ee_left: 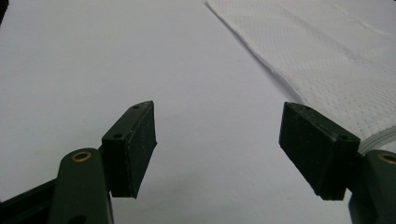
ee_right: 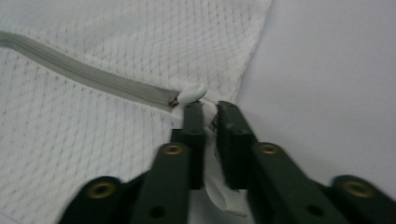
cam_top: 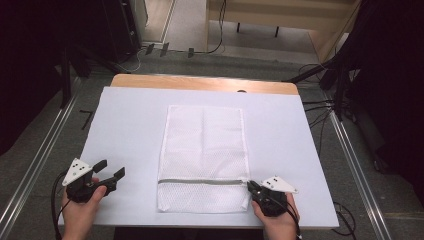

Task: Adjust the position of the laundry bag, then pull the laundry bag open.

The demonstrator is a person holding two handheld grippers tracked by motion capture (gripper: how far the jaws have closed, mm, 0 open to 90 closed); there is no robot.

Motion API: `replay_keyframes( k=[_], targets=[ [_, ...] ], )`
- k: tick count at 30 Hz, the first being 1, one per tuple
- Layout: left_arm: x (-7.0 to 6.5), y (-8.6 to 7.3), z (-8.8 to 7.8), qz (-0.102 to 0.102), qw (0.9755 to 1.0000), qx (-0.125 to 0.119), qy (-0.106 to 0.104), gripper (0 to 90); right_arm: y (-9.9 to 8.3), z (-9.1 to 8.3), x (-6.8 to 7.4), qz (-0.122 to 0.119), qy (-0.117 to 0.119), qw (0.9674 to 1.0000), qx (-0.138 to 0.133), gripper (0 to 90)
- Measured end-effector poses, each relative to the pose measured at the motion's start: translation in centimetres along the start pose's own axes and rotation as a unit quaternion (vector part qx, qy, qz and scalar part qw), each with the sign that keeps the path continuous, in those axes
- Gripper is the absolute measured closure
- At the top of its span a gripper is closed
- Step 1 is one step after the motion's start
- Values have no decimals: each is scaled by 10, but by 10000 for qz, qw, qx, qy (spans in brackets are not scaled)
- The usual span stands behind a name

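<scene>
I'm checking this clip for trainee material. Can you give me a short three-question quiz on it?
1. True or false: the mesh bag lies flat on the white table.
2. Which gripper has the zipper pull between its jaws? A) left gripper B) right gripper
3. At which end of the zipper does the slider sit in the high view?

Key: 1 true; 2 B; 3 the right end, at the bag's edge.
</scene>
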State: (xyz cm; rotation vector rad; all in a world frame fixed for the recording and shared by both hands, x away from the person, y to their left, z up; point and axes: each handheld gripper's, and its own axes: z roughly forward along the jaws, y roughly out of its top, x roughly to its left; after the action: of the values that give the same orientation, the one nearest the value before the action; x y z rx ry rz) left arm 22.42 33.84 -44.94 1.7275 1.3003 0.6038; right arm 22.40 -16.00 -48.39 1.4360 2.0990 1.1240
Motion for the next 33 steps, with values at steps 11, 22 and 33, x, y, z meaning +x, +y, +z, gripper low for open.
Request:
replay_keyframes(
  k=[11, 22, 33],
  targets=[
    [-21, 0, 2, 112, 9998, -33, -171, 275, -1, 3, 14, -331, -304, 9986, 293, 480],
    [-112, 13, 35, 460, 9869, 238, -1531, 369, 0, -4, 15, -134, -11, 9998, 139, 859],
    [-193, 25, 88, 645, 9656, 846, -2372, 700, 4, -8, 22, -490, -10, 9987, -148, 870]
  ],
)
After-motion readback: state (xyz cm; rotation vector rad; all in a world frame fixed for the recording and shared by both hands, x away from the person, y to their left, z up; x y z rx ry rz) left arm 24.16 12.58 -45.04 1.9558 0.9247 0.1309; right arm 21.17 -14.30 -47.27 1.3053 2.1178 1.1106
